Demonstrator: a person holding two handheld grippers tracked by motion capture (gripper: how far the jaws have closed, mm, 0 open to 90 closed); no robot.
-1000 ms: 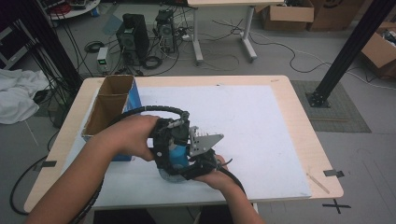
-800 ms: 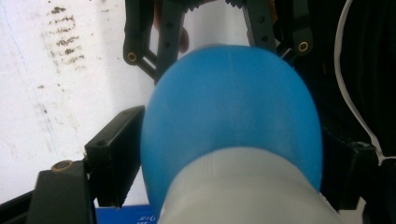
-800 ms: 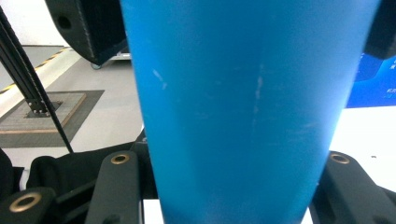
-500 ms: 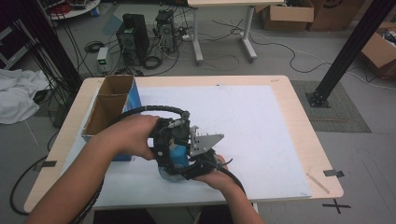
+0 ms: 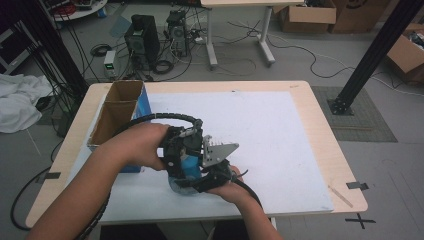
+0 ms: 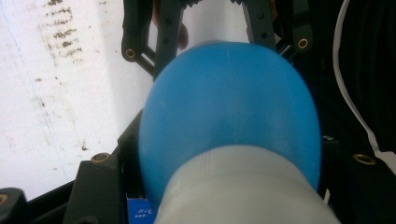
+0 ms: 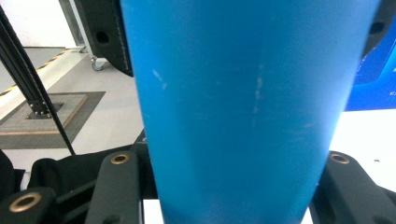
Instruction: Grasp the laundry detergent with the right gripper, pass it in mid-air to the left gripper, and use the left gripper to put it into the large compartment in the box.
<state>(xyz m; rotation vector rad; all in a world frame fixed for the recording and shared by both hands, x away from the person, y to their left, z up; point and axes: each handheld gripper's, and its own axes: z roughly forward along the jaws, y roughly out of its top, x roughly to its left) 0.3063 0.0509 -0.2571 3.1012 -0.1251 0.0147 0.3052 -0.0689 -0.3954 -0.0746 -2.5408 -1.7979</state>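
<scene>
The blue plastic bottle w/ a pale grey cap end (image 5: pixel 186 167) sits between my two tongs, low over the white sheet (image 5: pixel 280 130) near the front edge of the light wood table (image 5: pixel 320 105). In the left gripper view the bottle's rounded blue body (image 6: pixel 229 112) swells up right in front of the lens, its pale grey part nearest the camera. In the right gripper view its straight blue wall (image 7: pixel 243 107) stands upright between my black jaws.

My right gripper (image 5: pixel 212 175) is clamped on the bottle, same as a second ago. My left gripper (image 5: pixel 175 150) has just been closing its jaws, w/ the bottle between them, and now they press on the rounded body, so both tongs grip it. Vs. the earlier high views, hands and bottle sit in the same spot; no shift I can see.

Left of my hands stands the tall open cardboard box w/ a blue side (image 5: pixel 117 117), touching or just beside my left forearm. Its inside looks brown and bare as far as I can see; the bottom is in shadow, can't tell more.
</scene>
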